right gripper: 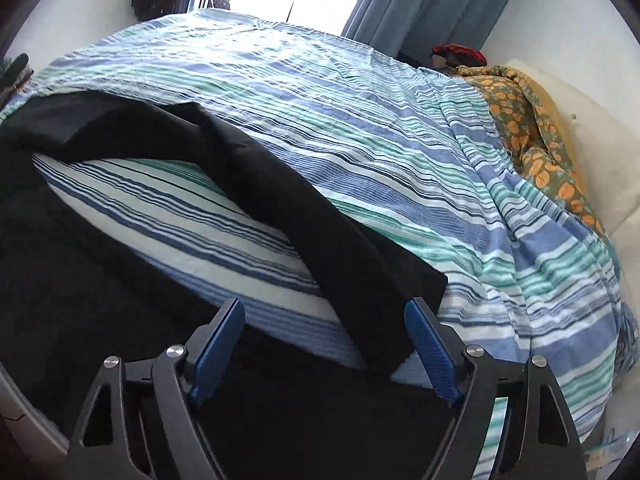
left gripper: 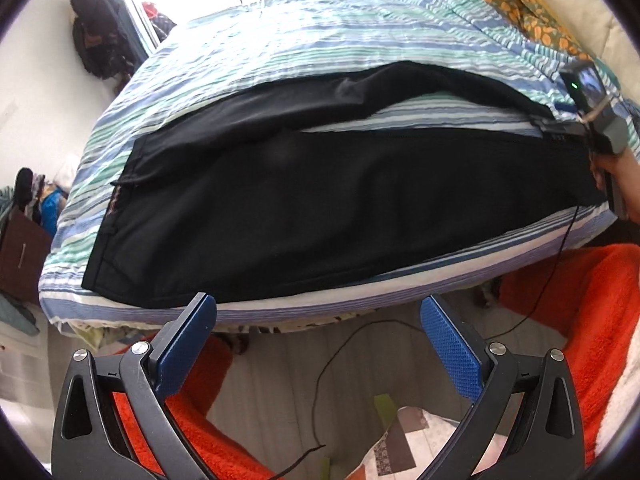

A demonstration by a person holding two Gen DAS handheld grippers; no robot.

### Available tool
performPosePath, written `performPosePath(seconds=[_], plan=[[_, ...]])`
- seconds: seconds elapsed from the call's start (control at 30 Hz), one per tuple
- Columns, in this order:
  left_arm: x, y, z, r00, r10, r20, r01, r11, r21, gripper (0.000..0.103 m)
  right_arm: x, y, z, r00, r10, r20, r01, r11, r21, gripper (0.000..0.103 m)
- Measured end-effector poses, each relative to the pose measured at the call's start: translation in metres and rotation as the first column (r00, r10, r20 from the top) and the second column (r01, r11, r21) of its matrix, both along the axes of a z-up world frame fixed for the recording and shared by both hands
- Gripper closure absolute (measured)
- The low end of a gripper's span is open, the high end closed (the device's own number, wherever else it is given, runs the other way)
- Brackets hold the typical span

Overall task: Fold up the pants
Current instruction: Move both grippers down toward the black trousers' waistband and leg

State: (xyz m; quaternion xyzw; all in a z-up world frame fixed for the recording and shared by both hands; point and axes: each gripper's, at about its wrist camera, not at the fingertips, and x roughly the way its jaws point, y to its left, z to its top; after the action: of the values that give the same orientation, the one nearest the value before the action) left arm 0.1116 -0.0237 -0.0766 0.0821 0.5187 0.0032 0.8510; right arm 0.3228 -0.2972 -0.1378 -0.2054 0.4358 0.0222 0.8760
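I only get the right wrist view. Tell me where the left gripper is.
Observer: The left gripper is open and empty at the bed's near edge, short of the black pants.
Operator: Give me the waistband's position.
Observer: The waistband lies flat at the left end of the striped bedspread, the legs running off to the right.
Operator: Report what's below the bed edge.
Observer: A thin black cable trails over the floor, beside an orange blanket.

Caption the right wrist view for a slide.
Open right gripper poised over the hem ends of black pants spread, legs apart, on a striped bedspread.
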Motion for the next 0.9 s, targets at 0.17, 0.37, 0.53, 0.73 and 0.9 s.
performPosePath(seconds=[0.17,0.37,0.53,0.73,0.9], plan=[[0.021,-0.005,-0.010,0.999,0.004,-0.053,-0.002,1.000,0.030,0.001,0.091,-0.049,0.023,0.996,-0.050,-0.072,0.052,0.999,0.018,0.099],[0.040,-0.010,-0.013,0.998,0.015,-0.056,-0.013,0.999,0.030,0.001,0.180,-0.141,0.066,0.948,-0.291,-0.129,0.306,0.944,0.120,0.030],[0.049,-0.014,-0.031,0.996,0.006,-0.088,-0.004,1.000,0.021,0.001,0.143,-0.199,0.037,0.895,-0.404,-0.189,0.445,0.794,0.414,0.034],[0.062,-0.018,-0.044,0.991,-0.013,-0.136,0.017,1.000,0.026,0.001,0.092,-0.207,-0.053,0.811,-0.403,-0.425,0.576,0.418,0.703,0.047],[0.067,-0.017,-0.050,0.987,0.007,-0.163,-0.004,1.000,0.022,0.001,0.104,-0.219,-0.067,0.788,-0.503,-0.355,0.527,0.253,0.811,0.042]])
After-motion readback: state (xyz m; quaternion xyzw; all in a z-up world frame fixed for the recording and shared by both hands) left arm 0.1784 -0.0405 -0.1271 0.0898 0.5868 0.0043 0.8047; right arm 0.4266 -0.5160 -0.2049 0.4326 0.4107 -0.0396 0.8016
